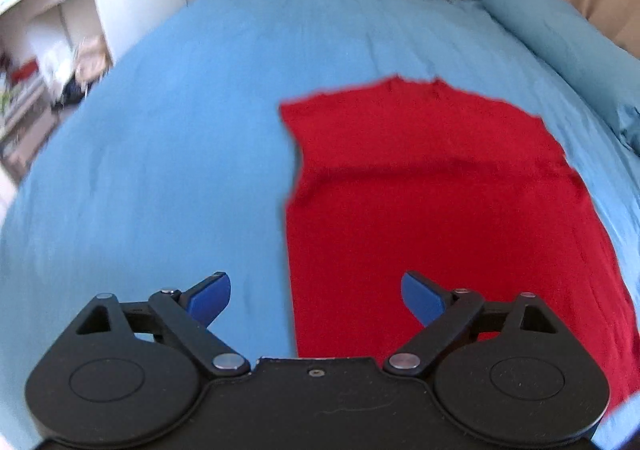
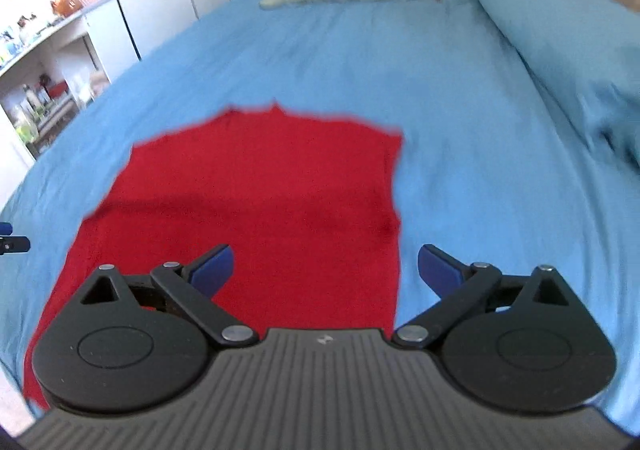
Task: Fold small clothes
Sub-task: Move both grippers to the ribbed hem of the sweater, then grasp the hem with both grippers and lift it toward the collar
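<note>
While both grippers gape, red garment [image 1: 440,210] lies flat

Left gripper [image 1: 316,300] — seen from its own wrist camera, pitched steeply downward, both blue-padded fingers [image 1: 210,300] spread wide with nothing between them and nothing touched. Right gripper [image 2: 326,270] — likewise angled downward, its two blue pads [image 2: 438,270] held far apart and empty. The black linkage arms of each stand splayed outward from the body. At the left edge of the right wrist view, a small dark tip of the left gripper shows, level with the right one and well apart from it.
</note>
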The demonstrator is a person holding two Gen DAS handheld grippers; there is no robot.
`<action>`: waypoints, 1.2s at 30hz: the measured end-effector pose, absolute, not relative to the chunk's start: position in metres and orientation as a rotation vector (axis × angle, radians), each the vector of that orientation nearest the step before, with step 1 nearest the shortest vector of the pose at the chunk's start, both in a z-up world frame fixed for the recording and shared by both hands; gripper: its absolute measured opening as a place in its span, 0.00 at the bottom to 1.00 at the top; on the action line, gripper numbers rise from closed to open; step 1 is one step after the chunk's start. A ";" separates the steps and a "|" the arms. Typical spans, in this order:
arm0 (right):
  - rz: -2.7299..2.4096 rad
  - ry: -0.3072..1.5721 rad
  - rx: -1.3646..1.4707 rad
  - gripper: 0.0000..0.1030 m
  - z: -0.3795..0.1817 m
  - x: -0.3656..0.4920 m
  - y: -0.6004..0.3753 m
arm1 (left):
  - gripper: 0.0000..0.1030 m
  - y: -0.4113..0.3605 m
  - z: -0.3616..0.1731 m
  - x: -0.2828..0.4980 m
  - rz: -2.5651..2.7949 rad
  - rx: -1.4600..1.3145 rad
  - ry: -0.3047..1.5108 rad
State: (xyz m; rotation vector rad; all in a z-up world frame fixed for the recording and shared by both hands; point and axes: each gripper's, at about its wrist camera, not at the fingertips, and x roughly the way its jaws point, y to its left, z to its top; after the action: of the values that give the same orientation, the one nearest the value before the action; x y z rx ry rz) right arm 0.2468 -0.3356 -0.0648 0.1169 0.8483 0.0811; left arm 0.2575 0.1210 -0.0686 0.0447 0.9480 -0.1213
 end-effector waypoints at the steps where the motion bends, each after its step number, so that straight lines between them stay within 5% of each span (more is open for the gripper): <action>1: 0.062 0.883 0.131 1.00 -0.072 0.228 -0.334 | 0.87 0.122 -0.074 0.243 -0.122 0.033 0.971; 8: -0.027 1.072 0.142 0.99 -0.110 0.141 -0.316 | 0.63 0.116 -0.110 0.181 -0.141 0.038 1.113; 14: -0.078 1.148 0.137 0.87 -0.137 0.118 -0.311 | 0.53 0.106 -0.134 0.159 -0.159 0.065 1.172; 25: -0.112 1.220 0.185 0.68 -0.159 0.102 -0.317 | 0.51 0.105 -0.149 0.150 -0.162 0.059 1.189; 28: -0.097 1.224 0.214 0.51 -0.159 0.102 -0.316 | 0.48 0.104 -0.150 0.153 -0.172 0.066 1.197; 33: -0.068 1.236 0.216 0.25 -0.161 0.109 -0.309 | 0.25 0.102 -0.150 0.155 -0.180 0.065 1.212; 36: -0.055 1.240 0.209 0.22 -0.158 0.113 -0.308 | 0.08 0.100 -0.145 0.157 -0.171 0.058 1.223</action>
State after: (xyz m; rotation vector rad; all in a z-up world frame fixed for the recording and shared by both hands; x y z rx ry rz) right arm 0.1126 -0.3077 -0.1578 0.2086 1.2405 -0.0553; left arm 0.1569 0.0998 -0.1446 0.0579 1.2229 -0.1709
